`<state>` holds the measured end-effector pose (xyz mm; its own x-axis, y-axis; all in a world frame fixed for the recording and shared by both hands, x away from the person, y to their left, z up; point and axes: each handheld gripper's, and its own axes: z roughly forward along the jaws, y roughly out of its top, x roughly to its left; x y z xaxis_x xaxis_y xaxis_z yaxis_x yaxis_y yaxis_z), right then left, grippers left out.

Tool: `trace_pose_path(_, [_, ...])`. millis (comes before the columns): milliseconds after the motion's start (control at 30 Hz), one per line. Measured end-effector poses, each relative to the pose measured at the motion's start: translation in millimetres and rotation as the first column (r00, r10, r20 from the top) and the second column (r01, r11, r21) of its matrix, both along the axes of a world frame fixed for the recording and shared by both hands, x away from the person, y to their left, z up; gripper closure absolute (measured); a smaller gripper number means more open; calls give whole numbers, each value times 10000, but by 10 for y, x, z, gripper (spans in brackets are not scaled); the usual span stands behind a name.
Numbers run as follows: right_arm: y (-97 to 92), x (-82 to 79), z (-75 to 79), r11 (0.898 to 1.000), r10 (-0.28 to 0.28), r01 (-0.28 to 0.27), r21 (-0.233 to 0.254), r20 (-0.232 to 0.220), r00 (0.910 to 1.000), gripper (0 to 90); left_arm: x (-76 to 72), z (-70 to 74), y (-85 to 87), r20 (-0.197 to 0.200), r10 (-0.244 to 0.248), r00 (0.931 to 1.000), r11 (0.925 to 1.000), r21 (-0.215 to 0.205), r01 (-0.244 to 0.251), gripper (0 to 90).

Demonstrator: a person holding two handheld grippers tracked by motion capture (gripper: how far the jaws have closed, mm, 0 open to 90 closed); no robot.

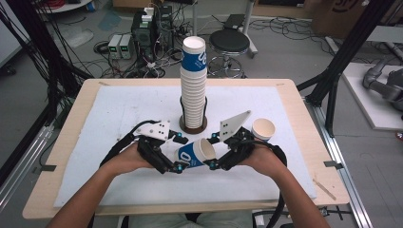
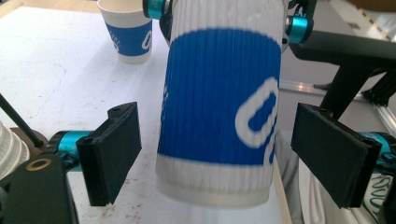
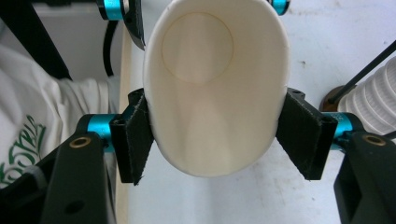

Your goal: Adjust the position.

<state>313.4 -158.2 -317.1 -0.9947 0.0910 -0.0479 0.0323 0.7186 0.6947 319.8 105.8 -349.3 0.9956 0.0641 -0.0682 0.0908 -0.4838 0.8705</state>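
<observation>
- The blue-and-white ribbed paper cup (image 1: 196, 154) lay on its side in the air between the two grippers, above the white foam-covered surface (image 1: 119, 109), its open mouth turned toward the right gripper (image 1: 215, 151)
- The right gripper's jaws pinched the cup's rim from both sides, squeezing the mouth into an oval in the right gripper view, where the cup's pale inside (image 3: 212, 84) showed down to its round bottom
- The left gripper (image 1: 179, 153) stood at the cup's base end; its jaws were spread, one on each side of the cup's ribbed wall (image 2: 219, 107), with a clear gap on both sides and no pad touching it
- Both forearms came in from the near edge, the hands angled inward so that the grippers pointed at each other across the cup
- Counted: two grippers, one held cup, one more loose paper cup (image 1: 263, 128) standing upright on the surface just behind the right gripper, and one tall stack of nested paper cups (image 1: 194, 85) in a round brown holder at mid-surface
</observation>
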Motion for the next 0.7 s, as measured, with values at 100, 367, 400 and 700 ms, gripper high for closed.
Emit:
trace_pose_path(100, [82, -2, 44, 9981, 120, -117, -607, 53, 9999, 330, 13, 21, -31, 56, -48, 10000, 9998, 201, 47, 163])
trace_pose_path(367, [253, -20, 111, 9826, 380, -328, -1830, 252, 9990, 330, 30, -31, -117, -117, -199, 9997, 9948, 996, 210, 177])
trace_pose_path(400, [275, -24, 116, 9786, 447, -376, -2022, 311, 9985, 330, 31, -32, -124, -115, -230, 9997, 9936, 1100, 241, 182])
trace_pose_path(700, [412, -58, 143, 9491, 657, -450, -3118, 563, 9963, 329, 32, -81, -193, -215, -303, 9993, 9894, 1415, 330, 224])
